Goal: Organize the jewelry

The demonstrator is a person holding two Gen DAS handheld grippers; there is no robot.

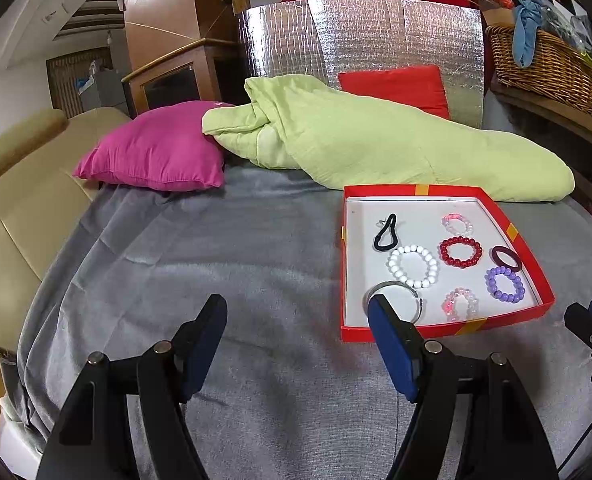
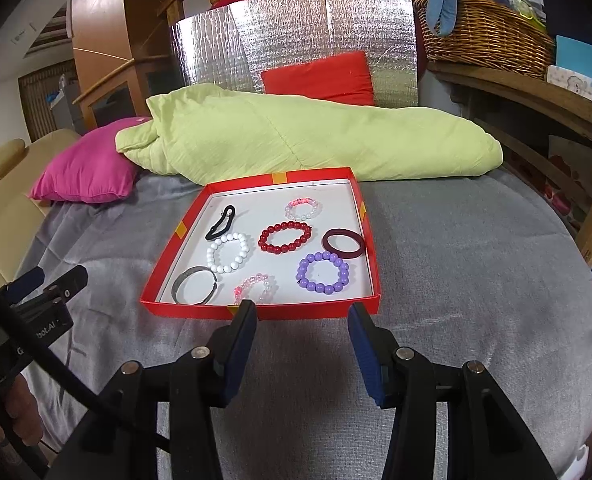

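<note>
Bracelets lie in red tray (image 2: 163, 272); both grippers seemingly hover open, empty.

Bare grey blanket (image 2: 456, 280) — red box (image 2: 370, 240) rim ahead

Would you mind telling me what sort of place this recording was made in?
Probably a lived-in room at home, likely a bedroom or sitting room: a grey blanket covers a bed or couch, with a pink cushion, a green quilt and a cluttered wicker basket nearby.
</note>
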